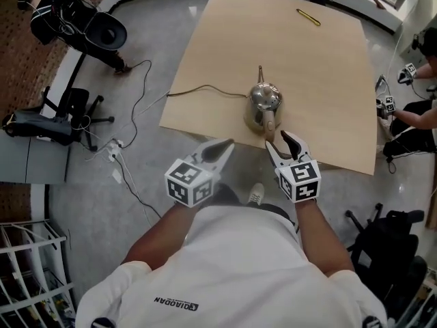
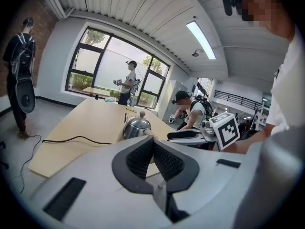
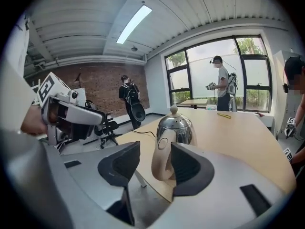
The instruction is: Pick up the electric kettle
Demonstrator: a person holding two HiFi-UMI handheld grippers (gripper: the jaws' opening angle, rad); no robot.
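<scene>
kettle [image 1: 263, 102]: one, steel, standing just ahead of the right gripper [image 1: 278, 142], at the table's [image 1: 321, 74] near edge. two grippers: right jaws apart, gripping nothing, the kettle's handle in line with the gap; left gripper [image 1: 220, 147] closed, empty, off the edge. one cord [image 1: 205, 88] runs away to the left gripper's side. bare tabletop beyond.

- shirt [image 1: 225, 265]: the brand word "qiaodan" [image 1: 179, 305] in dark capitals on the white cloth, with a small dark logo just beside it; it reads upside down in the head view.
- left cube [image 1: 191, 181]: each face that shows bears a black-and-white square code marker with a white border, made of blocks rather than letters or digits.
- right cube [image 1: 298, 181]: the same kind of block marker on its top and side faces; one face is also plain in the left gripper view.
</scene>
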